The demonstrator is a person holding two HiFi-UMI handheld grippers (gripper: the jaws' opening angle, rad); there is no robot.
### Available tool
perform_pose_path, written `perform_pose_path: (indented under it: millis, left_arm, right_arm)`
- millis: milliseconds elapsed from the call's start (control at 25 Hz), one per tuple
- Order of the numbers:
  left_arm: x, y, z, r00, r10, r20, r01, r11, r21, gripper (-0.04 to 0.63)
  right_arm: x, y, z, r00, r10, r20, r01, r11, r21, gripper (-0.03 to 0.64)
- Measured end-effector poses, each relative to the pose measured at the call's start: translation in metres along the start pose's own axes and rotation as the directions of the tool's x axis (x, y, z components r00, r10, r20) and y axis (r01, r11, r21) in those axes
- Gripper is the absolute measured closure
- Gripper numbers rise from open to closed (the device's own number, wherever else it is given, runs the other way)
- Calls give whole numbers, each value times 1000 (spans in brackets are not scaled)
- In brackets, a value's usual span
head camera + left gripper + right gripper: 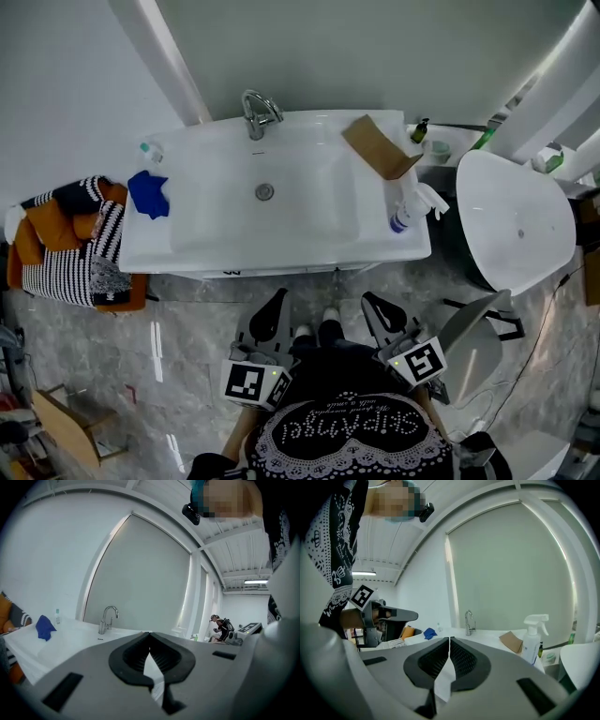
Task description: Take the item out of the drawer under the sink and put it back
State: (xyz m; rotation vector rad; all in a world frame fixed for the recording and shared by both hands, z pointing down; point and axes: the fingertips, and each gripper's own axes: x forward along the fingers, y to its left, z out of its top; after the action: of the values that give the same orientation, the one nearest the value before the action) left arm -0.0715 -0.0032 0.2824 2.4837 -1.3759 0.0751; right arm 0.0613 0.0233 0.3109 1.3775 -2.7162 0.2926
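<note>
We face the sink (234, 220). The drawer (281, 272) under its front edge looks shut, so the item is out of sight and is presumably inside. Just short of the sink, left gripper (270, 317) and right gripper (382, 315) point at that front – jaws pressed together, empty, nothing fetched yet.

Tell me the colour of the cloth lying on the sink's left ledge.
The cloth is blue, clearest in the head view.
</note>
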Motion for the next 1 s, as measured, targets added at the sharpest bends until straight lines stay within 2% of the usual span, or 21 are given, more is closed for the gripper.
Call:
perform_pose_path:
  millis: [160,480,680,1000]
  left_arm:
    - [12,-7,-4,1000,11,10,-11,1000,-6,591]
    - [21,-12,0,999,-45,-6,45,999,-3,591]
    - [16,-6,1,996,-77,-42,78,997,17,591]
    - [5,-3,11,993,-117,-11,116,992,-42,591]
  right_arm:
    - [-3,-17,-2,1000,2,1,-2,1000,-15,597]
    - [-9,-36,-4,995,-99,-13,99,995,4,597]
    - [-10,-26,-1,989,-146,-10,146,989,27,597]
    - [-2,-1,-1,989,-144,-24,145,989,21,597]
